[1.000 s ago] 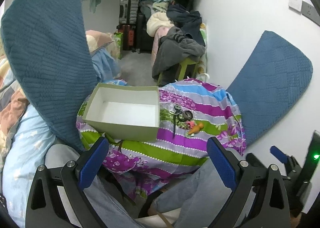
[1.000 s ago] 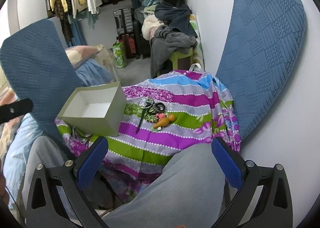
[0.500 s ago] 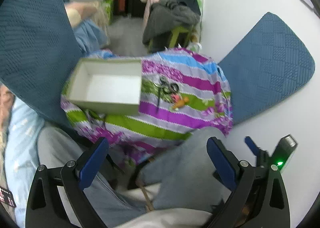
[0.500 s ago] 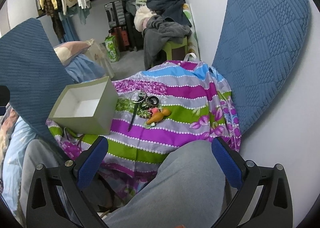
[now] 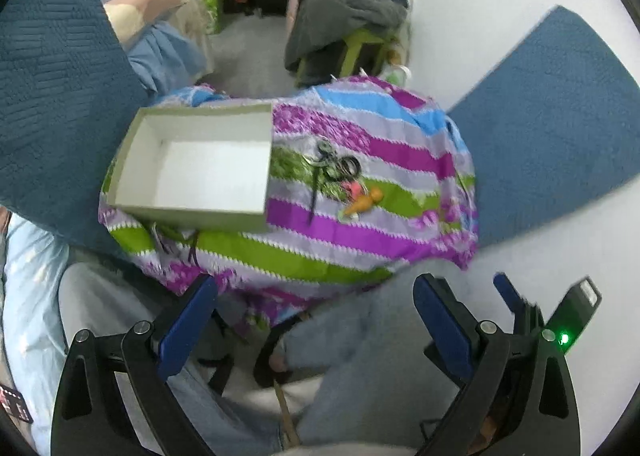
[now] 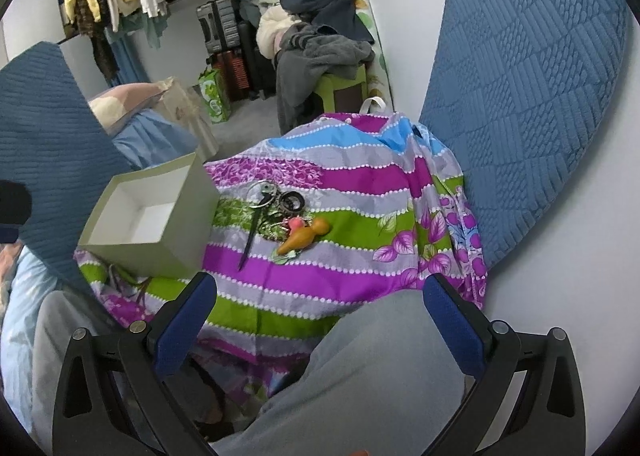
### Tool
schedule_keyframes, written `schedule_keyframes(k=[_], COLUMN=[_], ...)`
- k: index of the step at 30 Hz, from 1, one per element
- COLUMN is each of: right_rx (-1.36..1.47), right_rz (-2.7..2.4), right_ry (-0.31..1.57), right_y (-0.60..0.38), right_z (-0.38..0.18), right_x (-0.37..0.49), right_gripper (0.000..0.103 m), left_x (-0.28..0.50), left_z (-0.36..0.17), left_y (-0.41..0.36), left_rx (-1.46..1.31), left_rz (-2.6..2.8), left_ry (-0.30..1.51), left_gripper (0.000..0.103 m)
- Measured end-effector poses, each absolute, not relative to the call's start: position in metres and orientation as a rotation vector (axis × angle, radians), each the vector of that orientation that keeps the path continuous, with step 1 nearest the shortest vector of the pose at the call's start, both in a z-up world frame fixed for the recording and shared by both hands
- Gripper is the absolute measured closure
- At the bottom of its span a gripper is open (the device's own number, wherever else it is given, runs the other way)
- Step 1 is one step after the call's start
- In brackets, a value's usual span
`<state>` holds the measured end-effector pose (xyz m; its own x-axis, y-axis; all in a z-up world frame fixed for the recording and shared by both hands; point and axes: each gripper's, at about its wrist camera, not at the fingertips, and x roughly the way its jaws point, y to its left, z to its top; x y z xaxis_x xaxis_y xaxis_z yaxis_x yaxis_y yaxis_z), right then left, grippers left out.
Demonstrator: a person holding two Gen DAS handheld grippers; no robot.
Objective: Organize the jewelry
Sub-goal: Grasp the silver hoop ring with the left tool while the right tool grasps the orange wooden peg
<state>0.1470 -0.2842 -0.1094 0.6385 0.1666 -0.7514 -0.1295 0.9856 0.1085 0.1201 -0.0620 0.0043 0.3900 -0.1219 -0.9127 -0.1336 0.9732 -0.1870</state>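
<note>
Since a second ago the left gripper [image 5: 314,316] has pulled back and tilted down, so the box [image 5: 192,212] and the jewelry pile [image 5: 340,180] now sit near the middle of its view with more of the person's grey trouser leg [image 5: 360,356] below; the right gripper [image 6: 320,312] has barely shifted. Both sets of tongs are spread wide, blue padded fingers [image 6: 184,320] far apart, holding nothing and touching nothing, hanging above the person's knees well short of the cloth

Jewelry lies in a small tangled heap on the striped cloth [image 6: 340,276], just right of the box but not touching it. In the heap: a few dark rings or hoops [image 6: 292,201], a thin metal loop, a long dark strand [image 6: 250,236] running toward the near edge, a small pink piece [image 6: 297,222], and a smooth orange carrot-shaped charm [image 6: 304,237] lying on its side. Finer detail is too small to tell

Cardboard makes up the box, a plain open rectangle, grey-green outside, matte white inside, with nothing in it. Thin and glossy, the cloth carries purple, green, blue and grey bands with white dotted lines and leaf prints, draped over a rounded surface. Quilted blue pads [image 6: 532,96] with a ribbed, blocky texture stand at either side against the white wall
</note>
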Motion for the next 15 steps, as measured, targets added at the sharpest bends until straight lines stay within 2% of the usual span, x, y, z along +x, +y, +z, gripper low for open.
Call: schedule_keyframes(k=[12, 14, 15], right_rx=[0.114, 0.136, 0.146], right_rz=[0.26, 0.268, 0.275], right_ry=[0.87, 0.878, 0.883], right_y=[-0.269, -0.265, -0.264], right_z=[-0.156, -0.169, -0.177], right_x=[0.202, 0.215, 0.223], right_gripper=[0.0, 0.004, 0.01], left_x=[0.203, 0.217, 0.222], left_z=[-0.055, -0.071, -0.077], left_y=[-0.056, -0.059, -0.06], left_rx=[-0.241, -0.27, -0.279], left_rz=[-0.051, -0.103, -0.119], left_ry=[1.163, 1.17, 1.168], left_gripper=[0.006, 0.006, 0.006])
